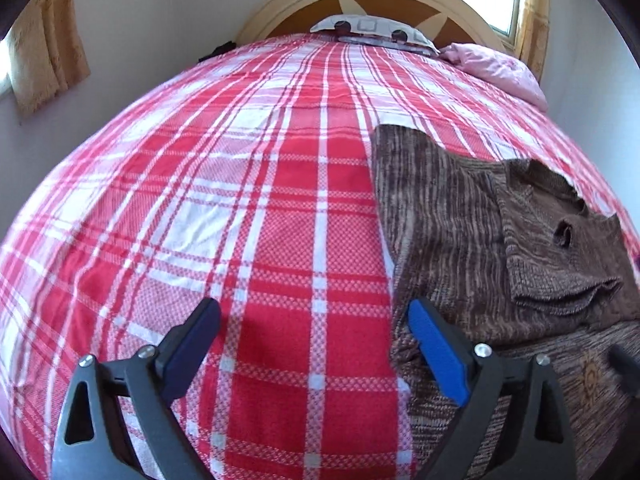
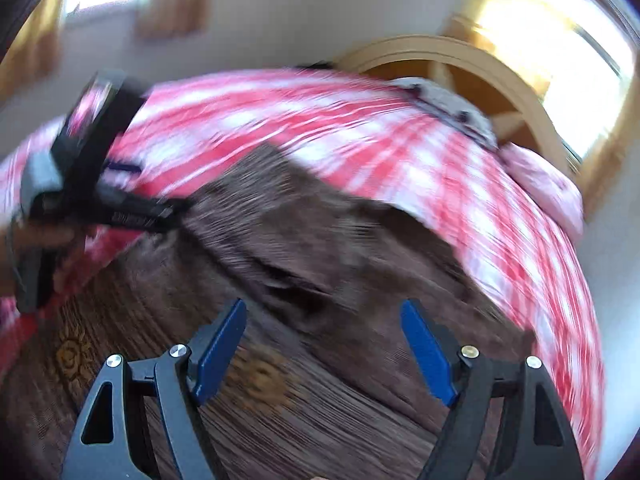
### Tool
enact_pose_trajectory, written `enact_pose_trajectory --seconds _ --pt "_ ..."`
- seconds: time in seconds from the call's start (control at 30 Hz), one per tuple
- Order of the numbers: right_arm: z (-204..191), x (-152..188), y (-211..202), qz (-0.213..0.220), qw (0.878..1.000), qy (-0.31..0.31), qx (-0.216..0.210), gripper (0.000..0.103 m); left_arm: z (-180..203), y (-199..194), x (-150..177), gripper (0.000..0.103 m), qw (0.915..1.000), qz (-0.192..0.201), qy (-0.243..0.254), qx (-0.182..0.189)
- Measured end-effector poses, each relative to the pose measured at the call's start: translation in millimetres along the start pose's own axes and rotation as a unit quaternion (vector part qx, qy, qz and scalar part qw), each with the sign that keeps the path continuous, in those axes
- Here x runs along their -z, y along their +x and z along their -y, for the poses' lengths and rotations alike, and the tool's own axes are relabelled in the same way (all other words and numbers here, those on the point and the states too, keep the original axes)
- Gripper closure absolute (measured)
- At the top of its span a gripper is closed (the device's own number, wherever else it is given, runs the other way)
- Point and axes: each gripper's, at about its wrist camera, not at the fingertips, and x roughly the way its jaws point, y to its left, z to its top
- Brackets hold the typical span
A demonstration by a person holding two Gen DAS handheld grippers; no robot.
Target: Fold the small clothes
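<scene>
Working over the bed (image 1: 240, 184), we have the brown knit sweater (image 1: 460, 216) lying on the red plaid bedspread (image 1: 208, 152), toward the right side, with one part already turned over onto its body. Our left tongs (image 1: 314, 324) stand spread and empty, one finger over the sweater's left edge and the other over bare plaid. Our right tongs (image 2: 322, 322) are likewise spread, holding nothing, above the sweater's lower half; that view is heavily blurred. We judge the main risk is a sloppy pinch: the loose, stretchy knit could bunch, or the bedspread could be caught with it, dragging the finished fold askew.
</scene>
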Motion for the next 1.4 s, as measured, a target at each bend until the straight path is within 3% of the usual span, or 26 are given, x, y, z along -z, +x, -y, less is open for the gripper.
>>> enact_pose_trajectory --seconds 0.13,0.17,0.2,0.27,0.3,0.37,0.43,0.5,0.6,0.7,0.8,0.83,0.87,0.9,0.93,1.0,1.07,1.17,1.23,1.27,1.33,1.37,1.4 --pt "-12 -11 32 -0.029 0.998 -0.038 0.039 0.023 -1 5 -3 0.006 0.9999 -0.003 -0.006 0.010" --pt "-9 -11 42 -0.047 0.997 -0.042 0.046 0.027 -2 6 -3 0.005 0.9999 -0.003 -0.009 0.013" --pt "-7 -11 48 -0.053 0.996 -0.043 0.054 0.034 -3 6 -3 0.005 0.9998 -0.003 -0.011 0.015" --pt "4 -11 56 -0.068 0.995 -0.039 0.069 0.064 -3 6 -3 0.005 0.9998 -0.003 -0.011 0.016" --pt "9 -11 58 -0.072 0.995 -0.029 0.068 0.069 -3 6 -2 0.005 0.9998 -0.002 -0.011 0.016" --pt "30 -7 52 -0.073 0.996 0.022 0.046 0.092 -3 6 -3 0.005 0.9998 -0.002 -0.011 0.016" --pt "59 -1 49 -0.074 0.991 0.110 0.005 0.094 -2 6 -2 0.005 0.9998 -0.002 -0.010 0.015" --pt "94 14 49 -0.079 0.970 0.222 -0.052 0.094 -3 6 -2 0.005 0.9998 -0.002 -0.010 0.014" --pt "132 50 58 -0.095 0.922 0.360 -0.108 0.094 -2 7 -3 0.004 0.9999 -0.002 -0.008 0.012" --pt "148 75 60 -0.085 0.903 0.404 -0.117 0.093 -2 7 -3 0.004 0.9999 -0.002 -0.008 0.013" --pt "145 72 43 -0.058 0.913 0.391 -0.101 0.087 -3 7 -3 0.004 0.9999 -0.002 -0.008 0.013" --pt "139 64 34 -0.043 0.922 0.372 -0.100 0.060 -3 7 -3 0.004 0.9999 -0.002 -0.008 0.013" --pt "133 54 27 -0.031 0.930 0.353 -0.100 0.023 -2 7 -3 0.004 0.9999 -0.002 -0.007 0.012" --pt "122 43 18 -0.014 0.940 0.327 -0.096 0.016 -2 7 -3 0.004 0.9999 -0.002 -0.007 0.011" --pt "114 33 13 -0.002 0.949 0.301 -0.094 0.016 -3 7 -3 0.004 0.9999 -0.002 -0.007 0.011" --pt "78 7 7 0.015 0.974 0.216 -0.067 0.016 -3 7 -3 0.004 0.9999 -0.002 -0.008 0.011" --pt "47 -12 17 0.004 0.988 0.152 -0.041 0.016 -4 7 -4 0.004 0.9999 -0.002 -0.009 0.011" --pt "22 -23 42 -0.022 0.992 0.119 -0.033 0.021 -4 7 -3 0.004 0.9999 -0.002 -0.009 0.011" --pt "18 -25 61 -0.056 0.992 0.108 -0.025 0.042 -4 7 -3 0.004 0.9999 -0.002 -0.010 0.012" --pt "17 -22 72 -0.073 0.992 0.103 -0.019 0.057 -3 8 -3 0.003 0.9999 -0.002 -0.009 0.012" --pt "24 -22 74 -0.071 0.991 0.110 -0.015 0.066 -3 9 -3 0.003 0.9999 -0.003 -0.009 0.012" --pt "30 -23 69 -0.069 0.991 0.113 0.000 0.089 -3 9 -3 0.003 0.9999 -0.003 -0.010 0.012" --pt "41 -25 63 -0.058 0.990 0.126 0.011 0.093 -3 9 -3 0.003 0.9999 -0.003 -0.009 0.012"
